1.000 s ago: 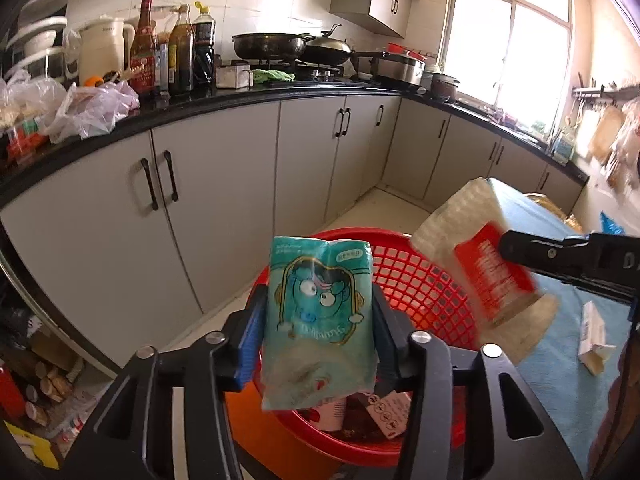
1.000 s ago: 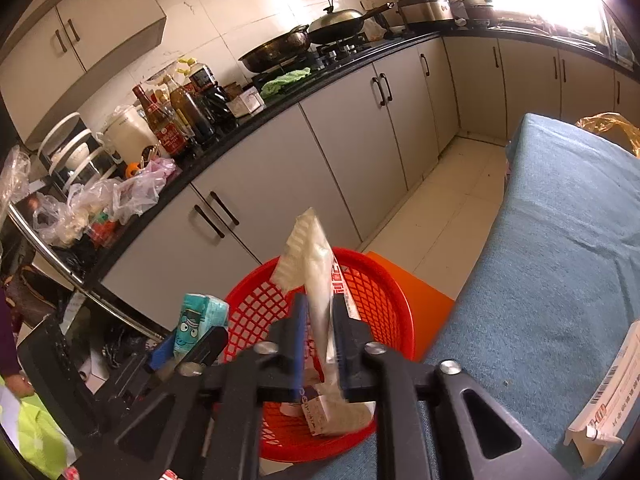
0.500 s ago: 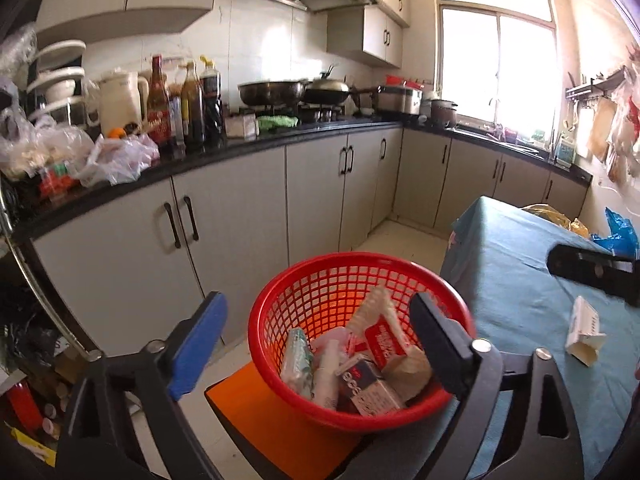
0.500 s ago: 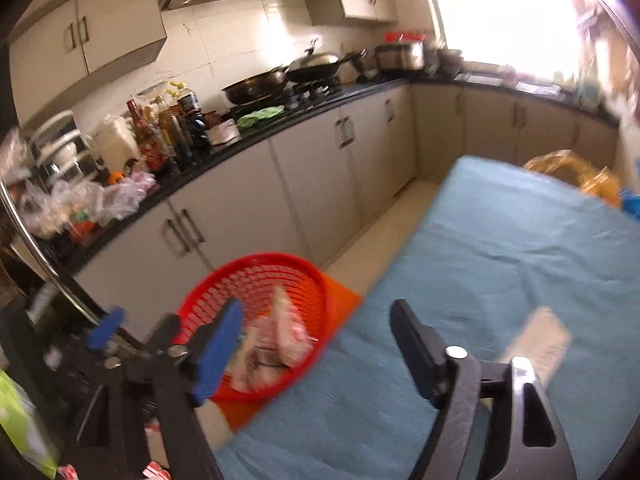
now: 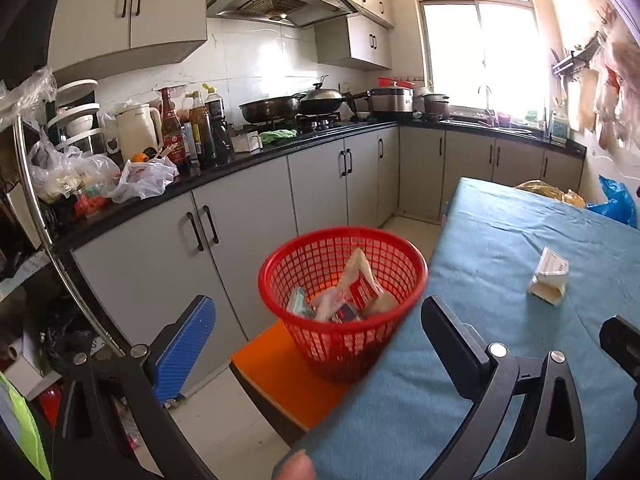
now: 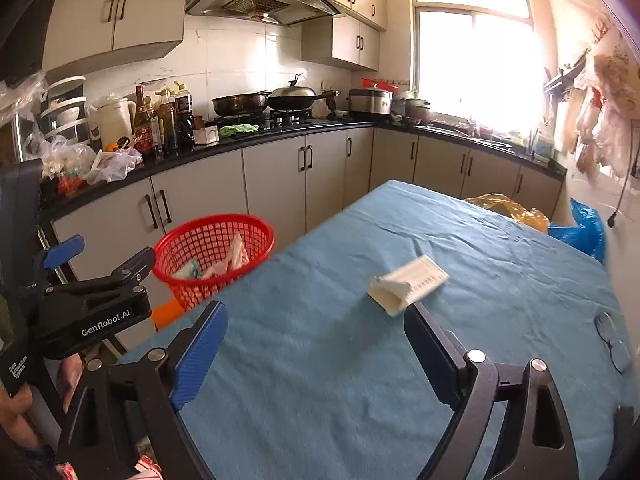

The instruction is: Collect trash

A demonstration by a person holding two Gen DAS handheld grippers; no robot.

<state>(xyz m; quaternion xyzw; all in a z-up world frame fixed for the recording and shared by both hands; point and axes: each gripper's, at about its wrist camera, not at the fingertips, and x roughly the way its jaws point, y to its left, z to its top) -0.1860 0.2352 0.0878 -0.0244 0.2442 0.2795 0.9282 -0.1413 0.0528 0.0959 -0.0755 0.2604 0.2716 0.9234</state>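
Both wrappers dropped into red basket [image 5: 343, 240]; left gripper [image 5: 320, 332], right gripper [image 6: 316, 344] now spread, empty.

Both wrappers [image 5: 352, 292] dropped into basket [image 5: 400, 248], apparently; claws opened, withdrew.

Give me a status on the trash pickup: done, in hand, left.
Done: several wrappers lie in the red basket. In hand: nothing; the left gripper and right gripper are both open and empty. Left: the white carton on the blue table, just ahead of the right gripper.
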